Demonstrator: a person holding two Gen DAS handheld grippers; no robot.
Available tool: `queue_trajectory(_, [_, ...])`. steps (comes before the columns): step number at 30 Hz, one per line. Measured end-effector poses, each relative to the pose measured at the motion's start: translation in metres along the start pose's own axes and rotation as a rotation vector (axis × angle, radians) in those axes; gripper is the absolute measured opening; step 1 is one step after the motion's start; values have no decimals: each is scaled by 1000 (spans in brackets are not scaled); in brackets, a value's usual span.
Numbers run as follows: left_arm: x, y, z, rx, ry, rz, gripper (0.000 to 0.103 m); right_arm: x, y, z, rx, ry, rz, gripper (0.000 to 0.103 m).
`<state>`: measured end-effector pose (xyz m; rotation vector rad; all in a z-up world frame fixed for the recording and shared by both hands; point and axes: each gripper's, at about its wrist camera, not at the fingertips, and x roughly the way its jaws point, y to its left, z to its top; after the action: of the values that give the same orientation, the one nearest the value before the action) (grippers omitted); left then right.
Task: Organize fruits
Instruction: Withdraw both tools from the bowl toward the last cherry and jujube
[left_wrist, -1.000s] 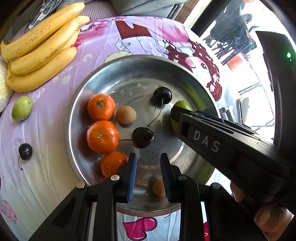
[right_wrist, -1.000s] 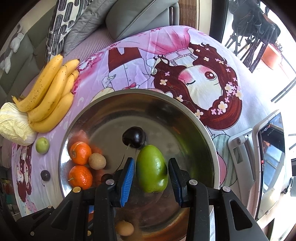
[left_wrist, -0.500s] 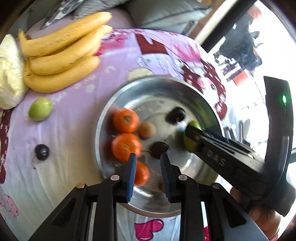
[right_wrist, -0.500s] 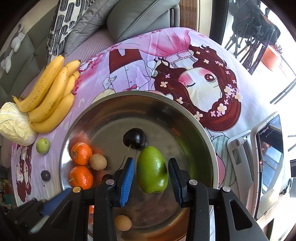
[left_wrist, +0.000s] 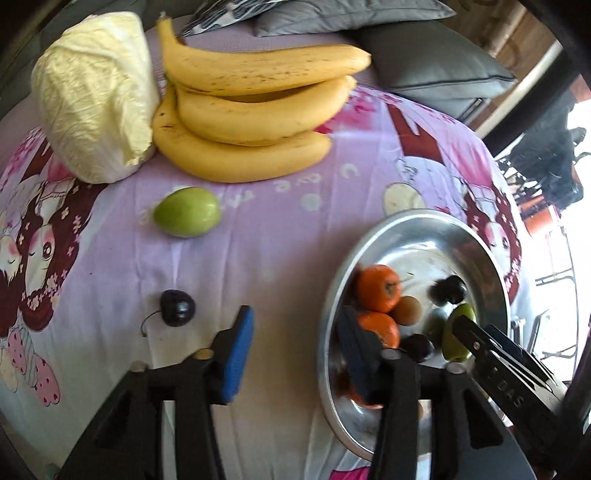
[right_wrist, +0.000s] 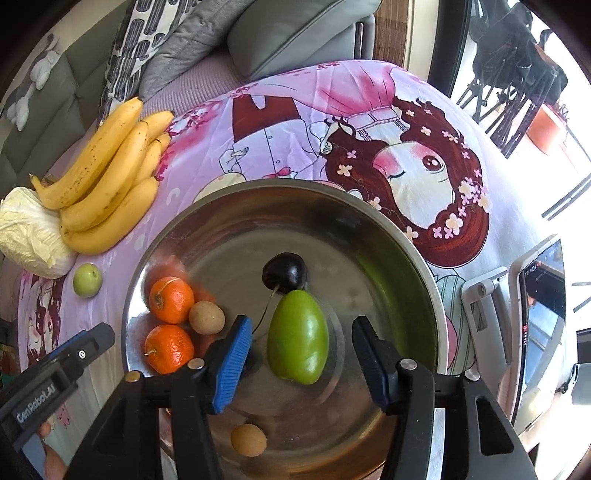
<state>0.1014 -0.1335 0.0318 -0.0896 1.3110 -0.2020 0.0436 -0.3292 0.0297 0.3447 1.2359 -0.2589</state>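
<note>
Looking down through the left wrist view, the left gripper (left_wrist: 295, 350) is hanging over the pink printed cloth (left_wrist: 277, 229), its jaws opening with nothing between them. A dark cherry (left_wrist: 177, 307) is lying on the cloth at about ten o'clock from its blue pads, and a small green fruit (left_wrist: 187, 211) is sitting farther off at eleven o'clock. The bananas (left_wrist: 251, 110) and a pale cabbage (left_wrist: 92, 96) are resting at twelve o'clock. The steel bowl (left_wrist: 480, 240) is sitting at three o'clock, holding oranges (left_wrist: 378, 288).

Turning to the right wrist view, the right gripper (right_wrist: 301, 354) is pointing into the steel bowl (right_wrist: 388, 229), its jaws opening. The long green fruit (right_wrist: 297, 336) is lying on the bowl's floor between the pads, touched by neither. A second cherry (right_wrist: 284, 272) is sitting just beyond it at twelve o'clock, with two oranges (right_wrist: 171, 300) at nine o'clock.
</note>
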Motion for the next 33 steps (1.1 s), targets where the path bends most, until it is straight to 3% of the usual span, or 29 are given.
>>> queue_trajectory(1, [2,1,1,-10,-1,13,67,1,1,0,-4,1,1,64])
queue_trajectory(3, [4,4,2,-20,-6,28,72,2,3,0,-11,3,-1,67])
queue_trajectory(8, [6,8,1,-34,-9,45,76,2,7,0,-23,-5,-4,76])
queue_trajectory(10, [7,9,3,-40,-13,51,90,3,8,0,-32,-6,-10,79])
queue_trajectory(12, [6,9,3,-42,-25,56,90,3,10,0,-40,-11,-12,85])
queue_trajectory(18, [4,12,4,-52,-34,66,93,4,17,0,-75,-20,-22,86])
queue_trajectory(22, [5,14,4,-63,-32,70,93,5,22,-1,-97,-25,-29,102])
queue_trajectory(33, [2,17,3,-83,-40,69,97,0,28,-1,-115,-68,-22,103])
